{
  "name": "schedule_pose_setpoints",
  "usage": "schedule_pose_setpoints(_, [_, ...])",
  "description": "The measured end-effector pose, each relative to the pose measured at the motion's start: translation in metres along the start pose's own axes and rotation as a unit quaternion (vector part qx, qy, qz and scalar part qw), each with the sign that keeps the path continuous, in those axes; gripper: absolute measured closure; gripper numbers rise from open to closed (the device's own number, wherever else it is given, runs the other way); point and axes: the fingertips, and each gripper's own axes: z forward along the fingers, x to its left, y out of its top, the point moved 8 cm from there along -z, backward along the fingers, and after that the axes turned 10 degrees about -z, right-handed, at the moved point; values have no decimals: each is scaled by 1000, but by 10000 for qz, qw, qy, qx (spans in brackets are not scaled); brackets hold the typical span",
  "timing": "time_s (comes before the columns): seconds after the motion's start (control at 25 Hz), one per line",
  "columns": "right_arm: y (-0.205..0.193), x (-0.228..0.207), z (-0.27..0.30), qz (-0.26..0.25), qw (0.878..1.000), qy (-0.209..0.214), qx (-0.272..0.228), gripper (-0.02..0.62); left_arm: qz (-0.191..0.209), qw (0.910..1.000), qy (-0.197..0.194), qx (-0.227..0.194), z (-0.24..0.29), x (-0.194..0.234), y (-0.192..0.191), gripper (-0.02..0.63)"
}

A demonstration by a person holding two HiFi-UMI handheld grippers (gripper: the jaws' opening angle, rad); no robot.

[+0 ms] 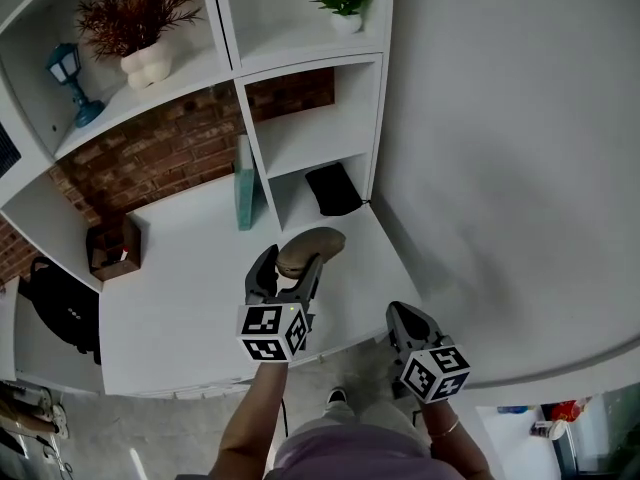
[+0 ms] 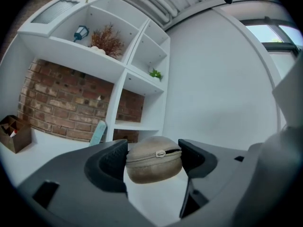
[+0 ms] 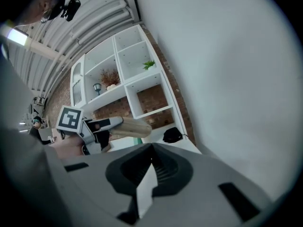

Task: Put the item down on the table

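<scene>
At the far left end of the white desk [image 1: 190,308] sits a small brown open-topped box [image 1: 115,248]. Further along the desk's back edge a flat teal slab [image 1: 244,183] leans upright against a shelf divider. Both are well apart from the bare middle of the desk. Over the desk's right front part, the left tongs [image 1: 291,264] pinch a beige oval zipped fabric pouch [image 2: 154,162] across its width, one jaw on each side, with the zip seam running level between them. Held flat like this, its broad underside faces the desk, which I judge suits lowering it straight down so it rests without rolling. In the right gripper view the pouch looks clear of the desk, so the setting-down seems not yet done. At the desk's back right, in the lowest shelf opening, lies a soft black object [image 1: 333,188], near enough that the pouch is better landed forward of it. Off the desk's right front edge, the right tongs [image 3: 150,163] are pressed together on nothing, hanging low beside the person's body. They are presumably kept aside because one grip is enough.
</scene>
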Motion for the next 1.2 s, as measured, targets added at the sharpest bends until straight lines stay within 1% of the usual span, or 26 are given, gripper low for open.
schedule_pose_setpoints(0.28, [19, -24, 24, -30, 9998, -33, -210, 597, 143, 9985, 40, -532, 42, 4, 44, 268])
schedule_pose_setpoints(0.52, [44, -45, 52, -178, 9990, 215, -361, 597, 412, 9930, 72, -1109, 71, -8, 97, 268])
schedule_pose_setpoints(0.64, [61, -53, 69, -352, 9975, 418, -444, 597, 621, 9883, 96, -1388, 79, -18, 126, 270])
schedule_pose_setpoints(0.84, [94, -56, 101, -807, 9916, 846, -550, 597, 962, 9786, 205, -1807, 83, -32, 170, 270])
schedule_pose_setpoints(1.04, [129, -41, 130, -1085, 9822, 1397, -630, 597, 1251, 9692, 307, -2099, 81, -42, 205, 270])
schedule_pose_setpoints(1.2, [164, -28, 147, -1248, 9737, 1717, -823, 597, 1403, 9623, 360, -2301, 76, -47, 227, 270])
